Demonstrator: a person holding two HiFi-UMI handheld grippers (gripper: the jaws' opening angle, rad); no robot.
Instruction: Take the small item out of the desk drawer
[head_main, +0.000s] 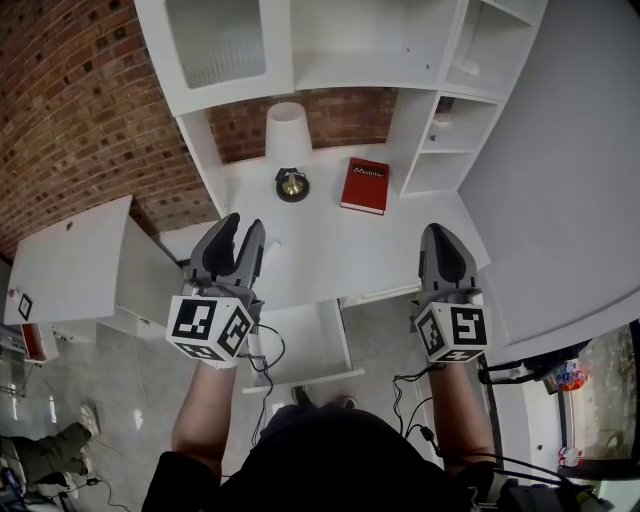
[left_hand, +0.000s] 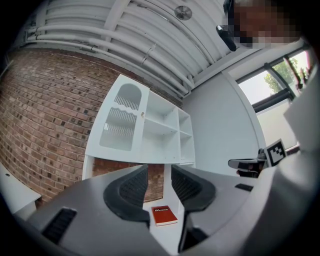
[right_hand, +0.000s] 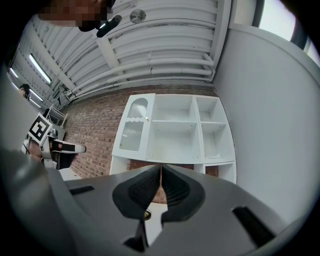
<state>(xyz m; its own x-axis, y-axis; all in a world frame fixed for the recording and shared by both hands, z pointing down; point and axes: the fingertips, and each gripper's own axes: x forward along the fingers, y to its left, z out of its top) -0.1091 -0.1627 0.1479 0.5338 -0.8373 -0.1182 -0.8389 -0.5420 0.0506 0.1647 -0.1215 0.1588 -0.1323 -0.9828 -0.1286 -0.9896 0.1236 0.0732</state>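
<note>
Desk (head_main: 300, 262): flat white top under a boxy open-shelf hutch (head_main: 370, 40), rough red brick wall (head_main: 70, 100) behind.
Back edge: lamp (head_main: 288, 140), conical white shade on a round brass base. Just right of it lies a red rectangular book (head_main: 365, 186) (left_hand: 164, 215).
Drawer (head_main: 300, 340): pulled out at the front edge, smooth white inside; small item not discernible.
Left gripper (head_main: 243, 222) (left_hand: 159, 172): ribbed dark pads apart, nothing between, above the front-left corner.
Right gripper (head_main: 437, 230) (right_hand: 160, 170): pads pressed together, empty, above the front-right corner.
</note>
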